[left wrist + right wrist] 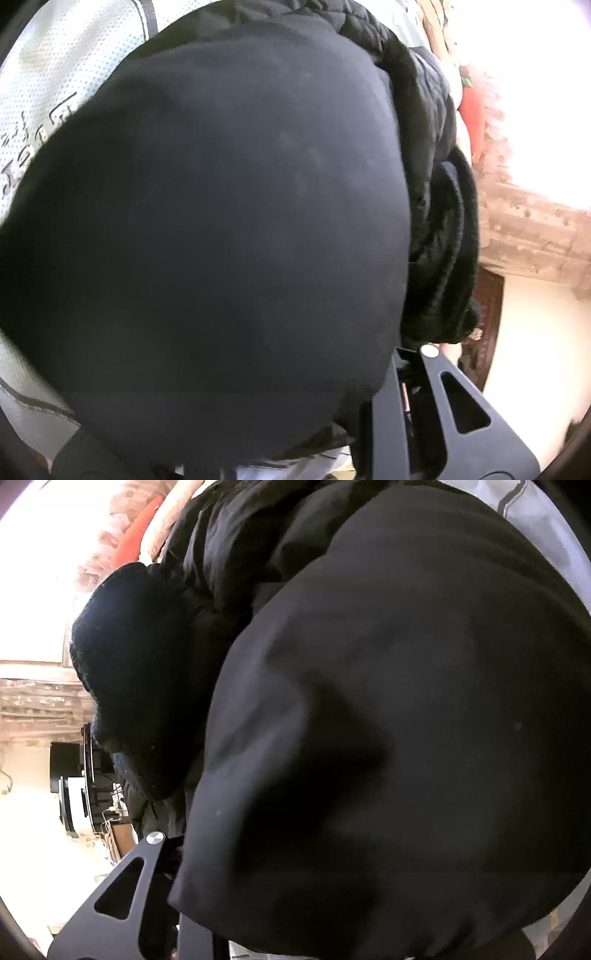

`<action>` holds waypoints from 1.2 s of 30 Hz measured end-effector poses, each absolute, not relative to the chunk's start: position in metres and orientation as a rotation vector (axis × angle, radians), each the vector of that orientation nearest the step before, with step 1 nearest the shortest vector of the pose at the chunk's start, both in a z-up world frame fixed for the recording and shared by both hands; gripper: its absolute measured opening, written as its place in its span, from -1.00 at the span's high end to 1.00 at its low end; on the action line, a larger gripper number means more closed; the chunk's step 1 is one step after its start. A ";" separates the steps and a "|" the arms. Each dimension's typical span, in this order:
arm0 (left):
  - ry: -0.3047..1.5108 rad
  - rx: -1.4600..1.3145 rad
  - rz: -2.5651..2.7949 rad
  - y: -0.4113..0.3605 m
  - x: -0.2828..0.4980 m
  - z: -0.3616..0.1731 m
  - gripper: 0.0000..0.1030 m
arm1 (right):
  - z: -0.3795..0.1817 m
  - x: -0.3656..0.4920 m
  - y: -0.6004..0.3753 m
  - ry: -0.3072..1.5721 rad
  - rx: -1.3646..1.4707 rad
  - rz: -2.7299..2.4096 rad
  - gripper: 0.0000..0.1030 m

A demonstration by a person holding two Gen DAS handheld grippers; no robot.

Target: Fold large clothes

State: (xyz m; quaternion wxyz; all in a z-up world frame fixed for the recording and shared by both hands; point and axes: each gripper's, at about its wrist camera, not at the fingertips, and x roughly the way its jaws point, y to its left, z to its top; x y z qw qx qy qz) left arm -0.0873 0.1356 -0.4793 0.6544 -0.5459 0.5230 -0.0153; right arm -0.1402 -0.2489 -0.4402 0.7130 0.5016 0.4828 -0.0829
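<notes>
A large black garment (221, 229) fills most of both wrist views, draped so close to the lenses that it hides nearly everything ahead. In the left wrist view its smooth dark panel bulges across the middle, and only one finger (443, 417) of the left gripper (376, 435) shows, at the lower right; the cloth's edge lies against that finger's inner side and covers the place where the other finger would be. Whether the left fingers are closed on the fabric or merely buried under it cannot be told. A thicker, ribbed or fleecy black fold (447, 236) bunches along the panel's right edge. Behind the garment lies a pale, dotted mesh fabric with dark lettering (44, 110), and a patterned curtain (535, 229) hangs by a bright window at the right. The right wrist view mirrors this: the black garment (388, 720) spreads over the right gripper (192, 904), one finger (122, 897) visible at the lower left, the cloth's edge beside it and hiding its partner, so its opening cannot be judged either. A knitted black fold (136, 672) sits at the left.
</notes>
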 end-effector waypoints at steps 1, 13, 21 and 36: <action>1.180 -1.240 -0.042 0.137 -0.087 -0.476 0.56 | -0.432 -0.140 -0.250 1.037 1.113 -0.155 0.46; 0.929 -1.045 -0.347 0.110 0.039 -0.349 0.56 | -0.330 -0.040 -0.260 0.846 0.873 0.066 0.47; 0.786 -1.079 -0.420 0.096 0.152 -0.320 0.56 | -0.300 0.033 -0.286 0.757 0.850 0.107 0.48; 0.814 -0.980 -0.336 0.058 0.427 -0.367 0.47 | -0.345 0.342 -0.310 0.919 0.699 -0.028 0.44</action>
